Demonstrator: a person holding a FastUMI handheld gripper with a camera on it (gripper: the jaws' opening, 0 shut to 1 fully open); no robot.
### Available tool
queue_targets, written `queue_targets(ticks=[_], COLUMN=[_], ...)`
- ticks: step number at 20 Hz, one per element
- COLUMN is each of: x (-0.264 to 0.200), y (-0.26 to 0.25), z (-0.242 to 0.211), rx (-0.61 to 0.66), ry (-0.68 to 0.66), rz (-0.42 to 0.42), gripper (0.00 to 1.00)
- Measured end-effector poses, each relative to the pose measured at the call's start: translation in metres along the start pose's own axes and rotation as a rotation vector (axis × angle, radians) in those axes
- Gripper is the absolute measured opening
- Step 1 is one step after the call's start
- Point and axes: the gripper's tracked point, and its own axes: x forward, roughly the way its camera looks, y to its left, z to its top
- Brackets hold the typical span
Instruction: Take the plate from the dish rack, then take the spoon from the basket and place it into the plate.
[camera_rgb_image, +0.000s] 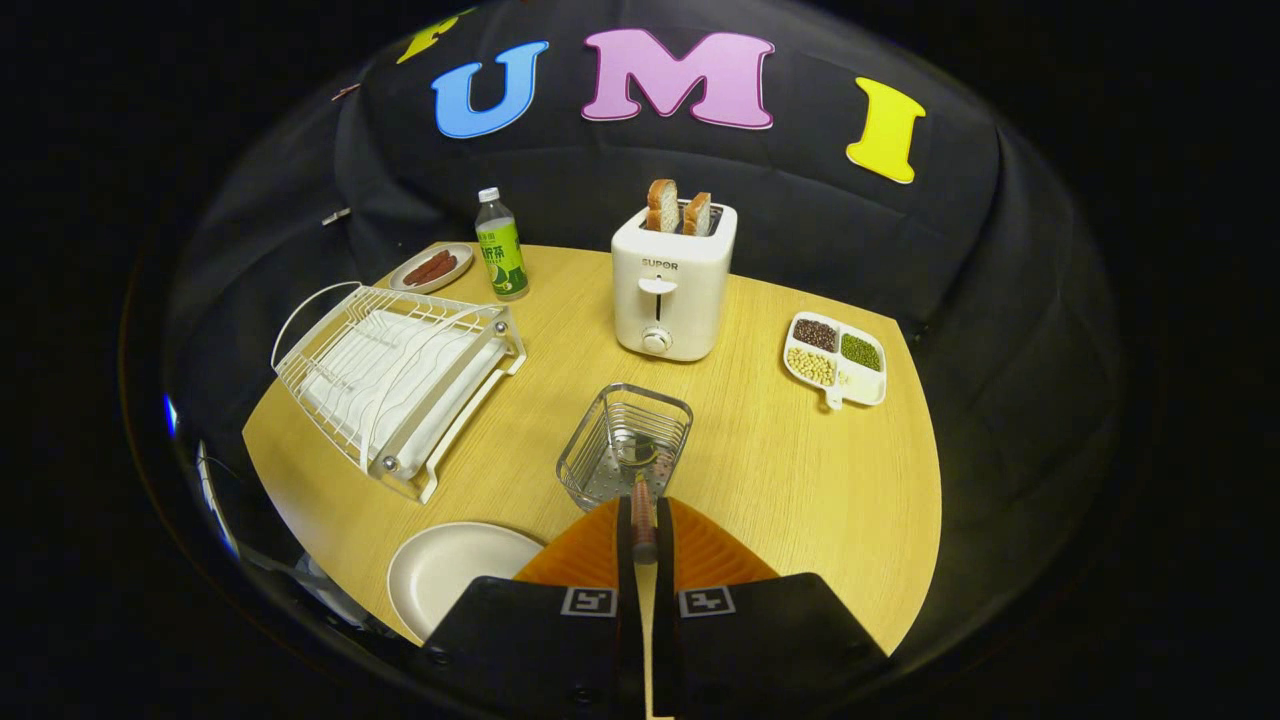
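Gripper view: fingers (643, 530) pressed together on spoon (643, 505), its handle pinched between both, tip poking out just above basket (625, 443). Plate (450, 575) flat on table (800, 470), just left of the fingers, near the front edge. Rack (400, 375) further left, beyond plate. Toaster (672, 285) with 2 bread slices beyond basket; bean tray (836, 358) to the right; bottle (500, 245) and sausage dish (432, 268) at the back.

I see the pale round plate (455, 580) lying flat at lower left. The empty white dish rack (395, 375) sits left of centre. The spoon (643, 520) stands gripped, handle above the wire basket (625, 445).
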Motion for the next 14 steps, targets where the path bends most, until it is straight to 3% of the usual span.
queue_targets(ticks=[14], x=[-0.014], y=[0.004], z=[0.002], rx=[-0.022], ry=[-0.024], rz=[0.003], gripper=[0.08])
